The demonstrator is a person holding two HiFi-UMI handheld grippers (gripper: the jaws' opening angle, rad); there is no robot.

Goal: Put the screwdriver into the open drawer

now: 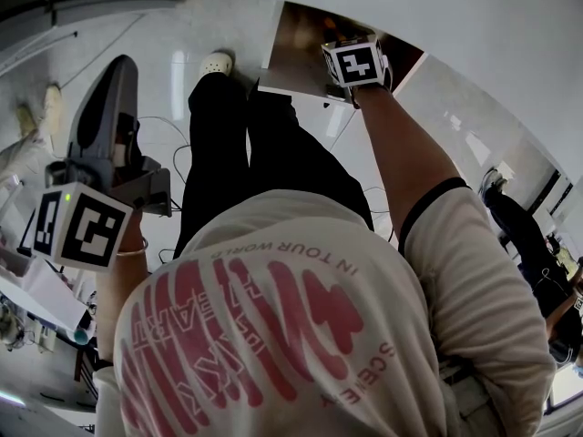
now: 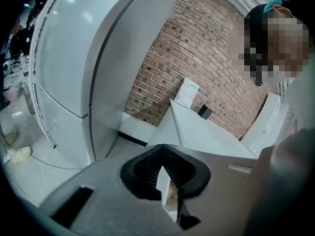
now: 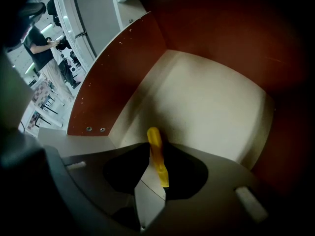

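- While the person is standing on a glossy white tiled floor (image 1: 182,53), the right gripper (image 3: 155,162) is pointing steeply down into the open drawer (image 3: 206,102), which is jutting out from under a white desk (image 1: 474,25).
- Its jaws are pinching the yellow screwdriver (image 3: 154,140), which is poking out past the tips above the drawer's pale bottom; whether it is touching that bottom I cannot tell.
- Reddish-brown walls are enclosing the pale bottom on the sides that are showing.
- The left gripper (image 2: 162,168) is being held off to the person's left, well apart from the drawer, its jaws meeting at the tips with nothing between them.
- Beyond it, a red brick wall (image 2: 197,58) is rising behind a low white ledge (image 2: 206,132), and a tall white cabinet (image 2: 74,58) is filling the left of that view.
- Thin cables (image 1: 178,157) are trailing across the floor beside the person's dark trouser legs, and a pale shoe (image 1: 216,63) is showing near the drawer's front.
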